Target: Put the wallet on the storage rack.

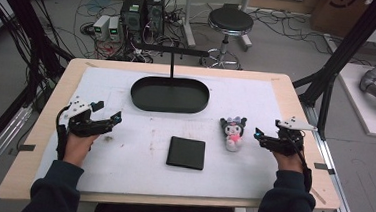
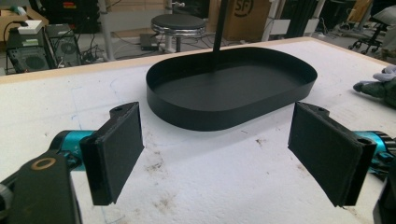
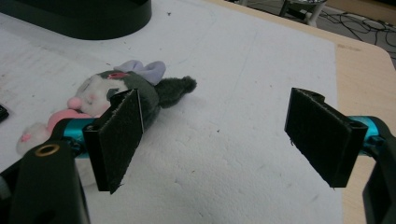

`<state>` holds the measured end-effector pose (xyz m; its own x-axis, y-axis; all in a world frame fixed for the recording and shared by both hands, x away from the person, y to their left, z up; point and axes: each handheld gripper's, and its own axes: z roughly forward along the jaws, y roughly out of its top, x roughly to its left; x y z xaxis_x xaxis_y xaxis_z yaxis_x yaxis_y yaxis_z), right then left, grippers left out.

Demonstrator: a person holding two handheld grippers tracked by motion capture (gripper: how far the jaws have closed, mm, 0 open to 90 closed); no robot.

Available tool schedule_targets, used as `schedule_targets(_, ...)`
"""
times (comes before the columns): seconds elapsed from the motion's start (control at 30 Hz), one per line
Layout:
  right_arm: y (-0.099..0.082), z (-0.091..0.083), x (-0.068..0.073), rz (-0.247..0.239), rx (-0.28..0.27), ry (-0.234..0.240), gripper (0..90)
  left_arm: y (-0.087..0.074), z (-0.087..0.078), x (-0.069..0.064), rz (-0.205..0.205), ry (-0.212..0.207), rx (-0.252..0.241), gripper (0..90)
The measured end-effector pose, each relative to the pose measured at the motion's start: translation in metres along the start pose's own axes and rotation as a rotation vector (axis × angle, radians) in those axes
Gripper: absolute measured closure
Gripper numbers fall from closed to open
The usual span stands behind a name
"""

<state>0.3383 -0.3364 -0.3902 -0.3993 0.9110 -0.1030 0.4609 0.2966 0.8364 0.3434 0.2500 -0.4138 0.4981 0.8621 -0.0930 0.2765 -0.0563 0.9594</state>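
**Both grippers wide, soft toy waiting by the right jaws**

My left gripper point(image 1: 106, 111) sits at the left side of the table point(image 1: 39, 125) with its jaws spread wide and nothing between them. Straight ahead of those jaws, a little beyond the pads, lies the black oval tray point(image 2: 231, 109), empty, with a thin post rising from its far side. The white mat between the jaws and the tray wall is bare, so I have free room to push forward there, though the tray's low rim is an edge I would catch if I came in flat.

Between the two grippers, nearer me, lies a flat black wallet point(image 1: 186, 152), well apart from either pair of jaws.

My right gripper point(image 1: 263, 136) also stands fully wide and empty. The plush toy point(image 3: 126, 88) lies just beside its left-hand jaw, partly behind that pad, not between the two. I judge it light, soft and squashy, unlikely to slip on felt pads and in no way fragile. The round body gives the fullest hold; the ears and limbs would just fold. To take it, I would need to shift the jaws sideways toward it. The mat ahead of them is open, and the table edge runs close beyond the right-hand jaw.
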Motion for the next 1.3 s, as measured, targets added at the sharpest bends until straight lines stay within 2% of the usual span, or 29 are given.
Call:
schedule_targets(0.33,-0.001,0.002,-0.001,0.006,0.008,-0.009,19.6,-0.001,0.0,0.003,-0.015,0.01,0.003,18.2)
schedule_targets(0.53,0.002,0.001,0.004,-0.008,-0.007,-0.015,19.7,0.0,-0.002,0.002,-0.005,0.006,-0.003,18.4)
schedule_targets(0.8,0.004,0.003,0.014,-0.018,-0.001,-0.007,19.6,-0.001,-0.003,0.0,-0.014,-0.012,-0.005,18.4)
schedule_targets(0.9,0.007,0.004,0.02,-0.033,-0.016,0.038,19.6,-0.001,0.0,0.001,-0.013,-0.01,0.001,18.6)
schedule_targets(0.93,0.007,0.004,0.02,-0.033,-0.016,0.038,19.6,-0.001,0.0,0.001,-0.013,-0.01,0.001,18.6)
schedule_targets(0.97,0.009,0.006,0.024,-0.046,-0.024,0.074,19.6,-0.002,0.0,0.001,-0.018,-0.009,0.004,18.6)
schedule_targets(1.1,0.012,0.013,0.037,-0.082,-0.026,0.171,20.2,-0.002,0.001,0.001,-0.019,-0.01,0.006,18.9)
schedule_targets(1.2,0.017,0.017,0.052,-0.122,-0.036,0.276,25.6,-0.002,0.002,0.001,-0.017,-0.01,0.016,18.9)
schedule_targets(1.3,0.022,0.023,0.068,-0.157,-0.044,0.346,25.6,-0.002,0.002,0.001,-0.018,-0.011,0.018,18.9)
